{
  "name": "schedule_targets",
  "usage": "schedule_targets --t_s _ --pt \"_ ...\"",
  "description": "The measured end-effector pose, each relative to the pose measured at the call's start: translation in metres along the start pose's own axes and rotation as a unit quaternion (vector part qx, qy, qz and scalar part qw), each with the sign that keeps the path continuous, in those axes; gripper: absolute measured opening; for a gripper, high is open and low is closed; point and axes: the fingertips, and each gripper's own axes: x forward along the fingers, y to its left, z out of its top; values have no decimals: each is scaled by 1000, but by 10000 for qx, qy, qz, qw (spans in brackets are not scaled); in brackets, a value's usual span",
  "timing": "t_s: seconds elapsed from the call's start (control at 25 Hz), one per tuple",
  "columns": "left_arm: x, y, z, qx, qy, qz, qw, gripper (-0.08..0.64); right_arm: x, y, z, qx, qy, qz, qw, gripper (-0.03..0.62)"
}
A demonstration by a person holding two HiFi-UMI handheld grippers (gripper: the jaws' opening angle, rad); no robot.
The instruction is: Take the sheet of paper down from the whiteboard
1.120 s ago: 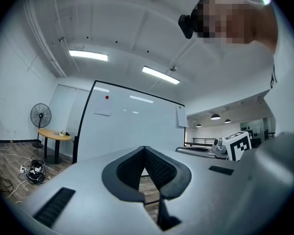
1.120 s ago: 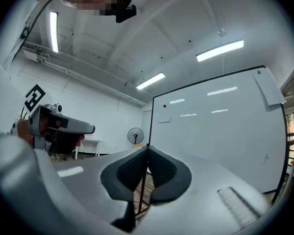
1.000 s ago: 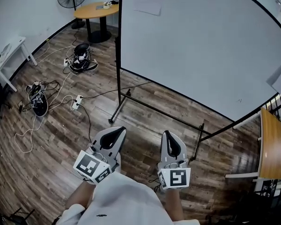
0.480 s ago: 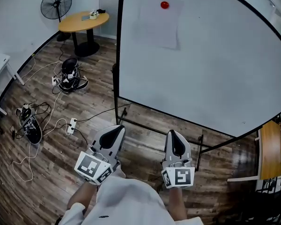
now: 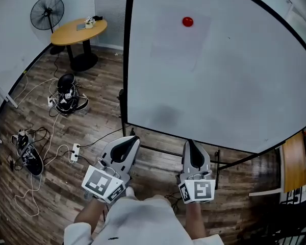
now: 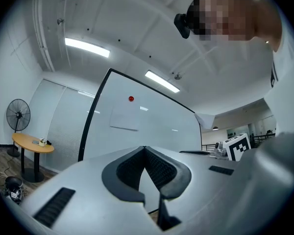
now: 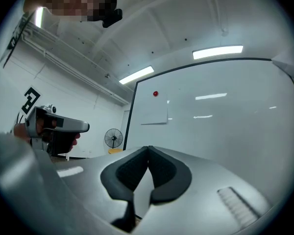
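A white sheet of paper hangs high on the whiteboard, pinned at its top by a red round magnet. The sheet also shows in the left gripper view and the right gripper view. My left gripper and right gripper are held side by side in front of the board's lower edge, well below the sheet. Both are shut with nothing between their jaws. Each points at the board, tips a little upward.
The whiteboard stands on a black frame with floor feet. A round wooden table and a fan stand at the back left. Cables and power strips lie on the wooden floor at left. A wooden desk edge is at right.
Both grippers have come closer to the whiteboard and risen a little. The sheet and magnet now sit lower and more central in the head view. Jaws stay shut.
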Motion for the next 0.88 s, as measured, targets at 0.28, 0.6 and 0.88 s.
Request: schedule_targets --t_s 0.28,0.6,0.88 --pt "45 9 13 137 49 -5 9999 6 38 -22 10 32 -162 139 9998 -2" --pt "88 13 41 287 -174 120 9994 5 72 -47 24 171 -274 598 9977 71" --pt "117 4 85 705 -522 100 9961 6 97 -62 48 -69 -516 799 9954 115"
